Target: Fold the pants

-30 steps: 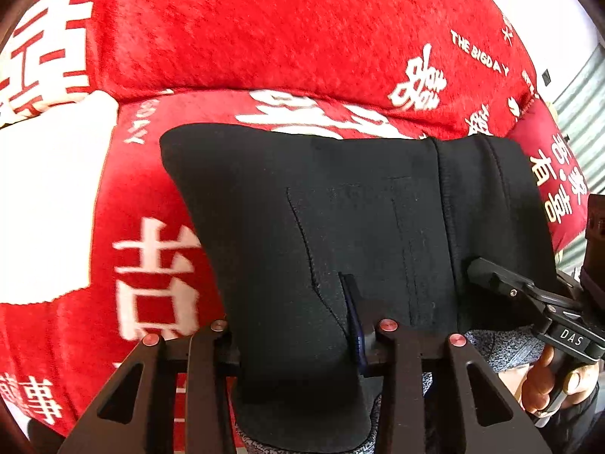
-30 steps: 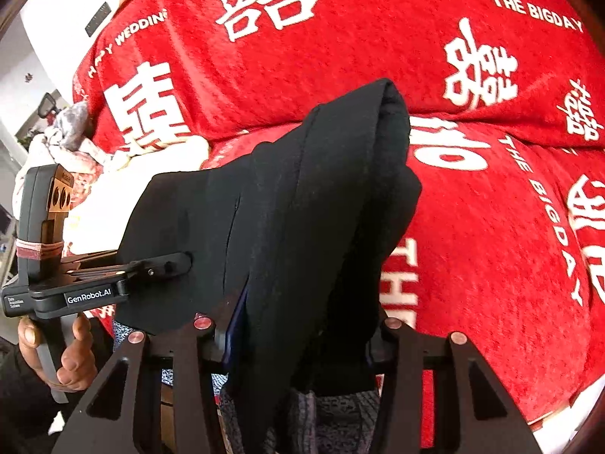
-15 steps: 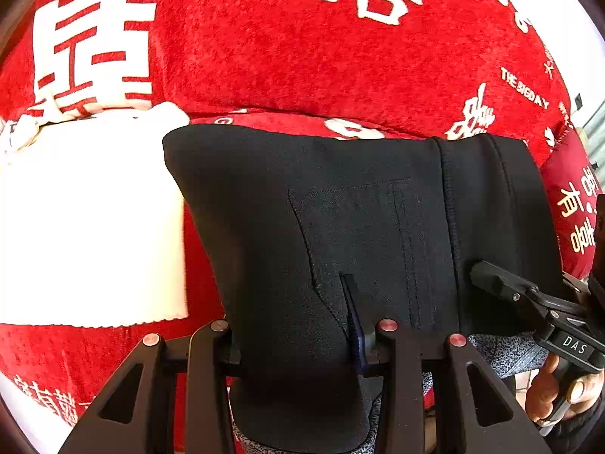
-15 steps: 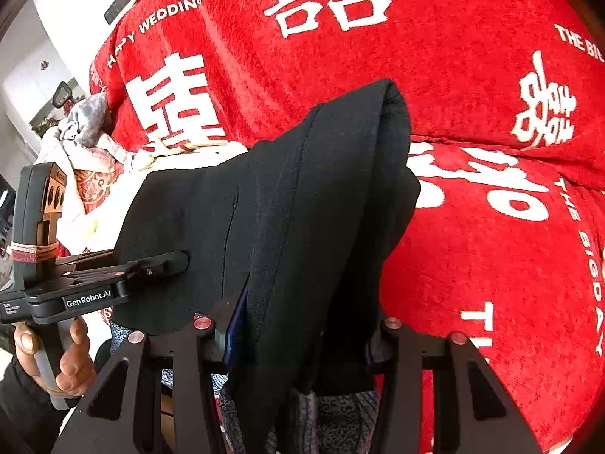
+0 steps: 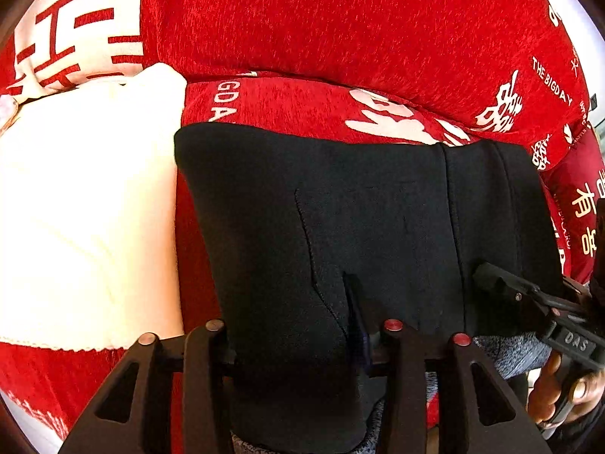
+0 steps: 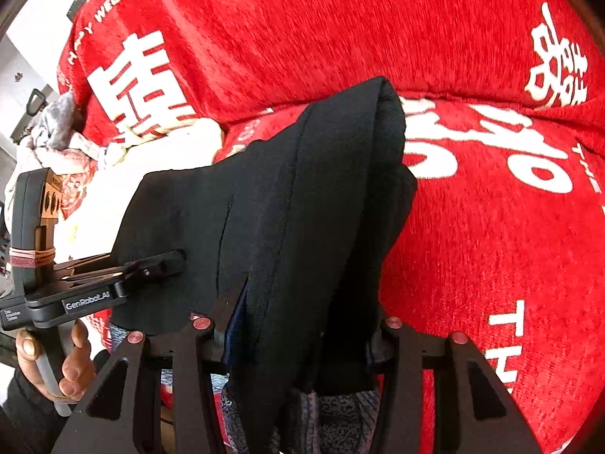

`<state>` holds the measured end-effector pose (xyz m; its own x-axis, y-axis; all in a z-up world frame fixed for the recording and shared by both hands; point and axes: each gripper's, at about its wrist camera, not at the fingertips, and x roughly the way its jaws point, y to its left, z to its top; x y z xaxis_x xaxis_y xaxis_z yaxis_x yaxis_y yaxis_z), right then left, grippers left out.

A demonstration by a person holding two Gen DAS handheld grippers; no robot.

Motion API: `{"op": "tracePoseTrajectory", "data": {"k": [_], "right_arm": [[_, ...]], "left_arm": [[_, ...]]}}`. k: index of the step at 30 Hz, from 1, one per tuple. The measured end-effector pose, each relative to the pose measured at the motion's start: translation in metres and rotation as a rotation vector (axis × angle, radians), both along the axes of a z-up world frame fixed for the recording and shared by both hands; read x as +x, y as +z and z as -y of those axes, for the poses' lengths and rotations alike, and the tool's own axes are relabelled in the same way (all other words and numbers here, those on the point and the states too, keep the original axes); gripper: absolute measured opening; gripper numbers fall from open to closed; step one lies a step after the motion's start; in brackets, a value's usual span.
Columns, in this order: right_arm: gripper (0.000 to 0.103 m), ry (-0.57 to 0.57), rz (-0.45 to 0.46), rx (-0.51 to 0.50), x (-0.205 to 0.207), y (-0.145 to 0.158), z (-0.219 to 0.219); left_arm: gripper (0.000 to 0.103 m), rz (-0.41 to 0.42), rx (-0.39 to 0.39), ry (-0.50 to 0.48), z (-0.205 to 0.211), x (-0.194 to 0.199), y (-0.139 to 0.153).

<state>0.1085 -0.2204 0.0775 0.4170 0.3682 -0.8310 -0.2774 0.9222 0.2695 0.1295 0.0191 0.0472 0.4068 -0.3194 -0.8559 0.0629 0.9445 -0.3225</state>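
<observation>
One red plush sofa cover with white characters point(image 5: 340, 30) fills both views. One folded pair of black fabric pants point(image 5: 359, 227) hangs above it between two grippers. The left gripper point(image 5: 302, 335), jaws opening, has cloth between them; the right gripper point(image 6: 295, 327) clamps a bunched edge. Only the left view shows the one white cloth point(image 5: 83, 208) fully.

A red sofa cover point(image 5: 340, 38) with large white characters and the words "THE BIGDAY" fills the background, spread over the back cushion and the seat. A white cloth point(image 5: 87, 208) lies on the seat at the left. In the right wrist view a heap of pale patterned laundry point(image 6: 64, 143) sits at the far left, beside the white cloth point(image 6: 159, 151).
</observation>
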Motion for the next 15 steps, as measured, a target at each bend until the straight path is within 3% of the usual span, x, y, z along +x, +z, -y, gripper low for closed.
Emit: {"op": "tracePoseTrajectory", "data": {"k": [2, 5, 6, 10, 12, 15], "right_arm": [[0.055, -0.007, -0.011, 0.010, 0.004, -0.006, 0.004], [0.063, -0.021, -0.042, 0.030, 0.011, -0.017, 0.013], [0.066, -0.026, -0.056, 0.048, 0.014, -0.020, 0.017], [0.076, -0.034, -0.100, 0.102, 0.023, -0.028, 0.026], [0.082, -0.048, -0.137, 0.119, 0.028, -0.032, 0.029], [0.082, -0.080, -0.151, 0.125, 0.025, -0.027, 0.037]], "left_arm": [[0.054, 0.003, -0.007, 0.001, -0.002, 0.001, -0.002], [0.077, -0.008, 0.003, 0.024, -0.006, 0.004, -0.012], [0.080, -0.018, -0.012, 0.039, -0.010, 0.006, -0.017], [0.082, -0.056, -0.118, 0.059, -0.024, 0.009, -0.027], [0.085, -0.068, -0.122, 0.057, -0.026, 0.010, -0.028], [0.085, -0.055, -0.093, 0.089, -0.031, 0.005, -0.017]]}}
